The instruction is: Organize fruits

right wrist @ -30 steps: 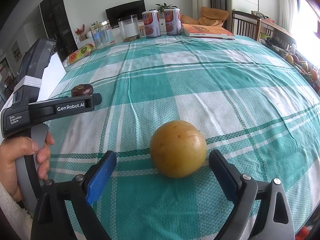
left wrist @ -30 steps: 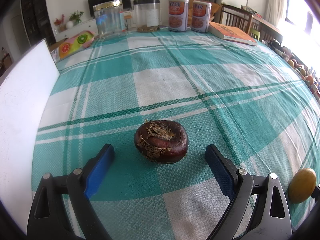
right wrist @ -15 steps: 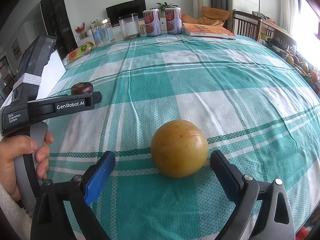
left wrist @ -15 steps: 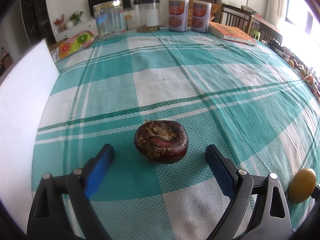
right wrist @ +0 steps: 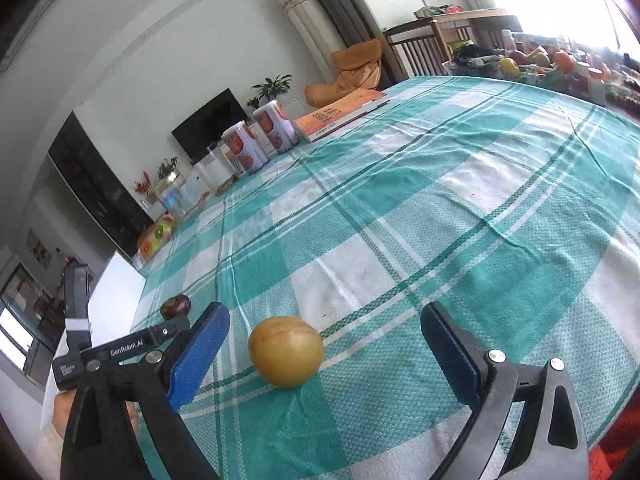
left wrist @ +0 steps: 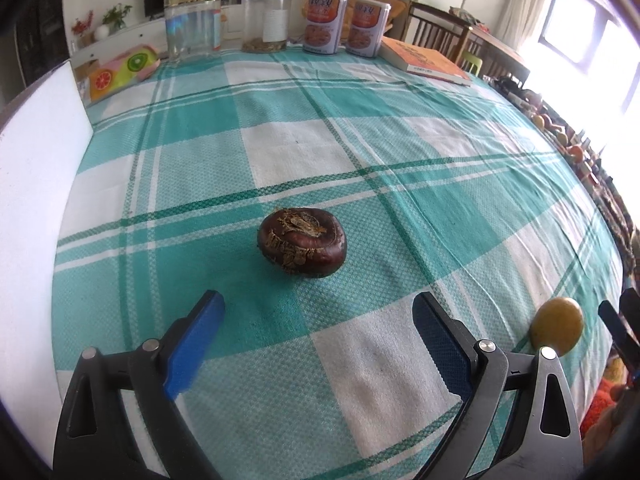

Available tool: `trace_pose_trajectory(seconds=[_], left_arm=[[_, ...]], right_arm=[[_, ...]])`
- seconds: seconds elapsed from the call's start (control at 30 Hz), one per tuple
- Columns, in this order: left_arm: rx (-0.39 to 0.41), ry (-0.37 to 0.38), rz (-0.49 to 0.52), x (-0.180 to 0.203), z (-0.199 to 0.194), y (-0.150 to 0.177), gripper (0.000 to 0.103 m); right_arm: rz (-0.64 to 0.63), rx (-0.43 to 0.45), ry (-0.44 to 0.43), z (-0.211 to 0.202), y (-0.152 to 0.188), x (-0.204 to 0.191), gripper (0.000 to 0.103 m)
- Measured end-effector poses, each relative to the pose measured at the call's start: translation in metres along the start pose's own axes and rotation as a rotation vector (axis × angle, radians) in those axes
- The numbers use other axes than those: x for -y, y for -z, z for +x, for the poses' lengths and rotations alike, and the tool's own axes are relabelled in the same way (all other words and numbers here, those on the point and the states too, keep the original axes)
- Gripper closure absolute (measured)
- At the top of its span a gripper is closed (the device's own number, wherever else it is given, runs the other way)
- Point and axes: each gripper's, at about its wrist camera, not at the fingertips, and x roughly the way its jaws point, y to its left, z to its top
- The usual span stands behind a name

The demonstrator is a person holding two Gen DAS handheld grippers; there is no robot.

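A dark brown, flat round fruit [left wrist: 303,241] with a rough dry top lies on the green checked tablecloth [left wrist: 360,152]. My left gripper [left wrist: 318,312] is open, and the fruit lies just ahead of its blue fingertips. A yellow round fruit [right wrist: 286,351] lies on the cloth inside my open right gripper [right wrist: 324,326], nearer the left finger, touching neither. The yellow fruit also shows at the right edge of the left wrist view [left wrist: 557,332]. The brown fruit shows small in the right wrist view [right wrist: 175,306].
A white board [left wrist: 32,184] stands along the table's left edge. At the far end are a glass jar [left wrist: 193,24], a planter [left wrist: 266,20], two tins [left wrist: 345,24], an orange book [left wrist: 424,60] and a fruit-print pouch [left wrist: 120,72]. Chairs and clutter lie right.
The right gripper has tilted and pulled back to the right, so the yellow fruit now sits nearer its left finger. The left gripper has drawn back slightly from the brown fruit.
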Motion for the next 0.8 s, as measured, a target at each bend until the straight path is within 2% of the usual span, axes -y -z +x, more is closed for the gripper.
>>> trace_pose_trajectory(seconds=[0.07, 0.13, 0.2, 0.3, 0.33, 0.37, 0.4, 0.43, 0.5, 0.57, 0.6, 0.63, 0.7, 0.8], left_arm=[[-0.005, -0.036, 0.066, 0.012, 0.006, -0.001, 0.007], [0.000, -0.112, 0.113, 0.020, 0.013, -0.008, 0.008], [0.017, -0.145, 0.090, 0.018, 0.018, -0.017, 0.009], [0.014, -0.111, 0.018, 0.009, 0.024, -0.027, 0.010], [0.010, -0.103, 0.007, 0.007, 0.026, -0.027, 0.019], [0.021, -0.132, 0.013, 0.008, 0.026, -0.028, 0.036], [0.031, -0.124, 0.021, 0.009, 0.024, -0.028, 0.048], [0.027, -0.100, 0.008, 0.008, 0.022, -0.029, 0.055], [0.025, -0.088, -0.023, 0.006, 0.017, -0.027, 0.056], [0.023, -0.042, -0.063, 0.004, 0.007, -0.021, 0.056], [0.023, -0.018, -0.088, 0.003, 0.000, -0.016, 0.056], [0.023, 0.016, -0.116, 0.002, -0.010, -0.010, 0.056], [0.015, 0.119, -0.174, 0.001, -0.036, 0.006, 0.056], [0.007, 0.319, -0.232, -0.001, -0.094, 0.034, 0.056]], right_arm=[[-0.031, -0.027, 0.009, 0.005, 0.002, -0.006, 0.007], [-0.101, -0.080, 0.026, 0.016, 0.005, -0.019, 0.007], [-0.126, -0.113, 0.021, 0.023, 0.007, -0.023, 0.007], [-0.095, -0.141, -0.010, 0.032, 0.007, -0.022, 0.007], [-0.087, -0.152, -0.016, 0.034, 0.008, -0.021, 0.007], [-0.084, -0.162, -0.018, 0.036, 0.010, -0.020, 0.007], [-0.088, -0.168, -0.016, 0.037, 0.010, -0.022, 0.007], [-0.101, -0.169, -0.012, 0.038, 0.011, -0.024, 0.007], [-0.146, -0.178, 0.001, 0.043, 0.013, -0.032, 0.018], [-0.194, -0.220, 0.005, 0.052, 0.017, -0.040, 0.029], [-0.235, -0.213, 0.026, 0.052, 0.019, -0.045, 0.040], [-0.246, -0.229, -0.004, 0.053, 0.020, -0.049, 0.053], [-0.267, -0.225, 0.024, 0.049, 0.022, -0.054, 0.053], [-0.266, -0.244, -0.038, 0.036, 0.019, -0.071, 0.053]])
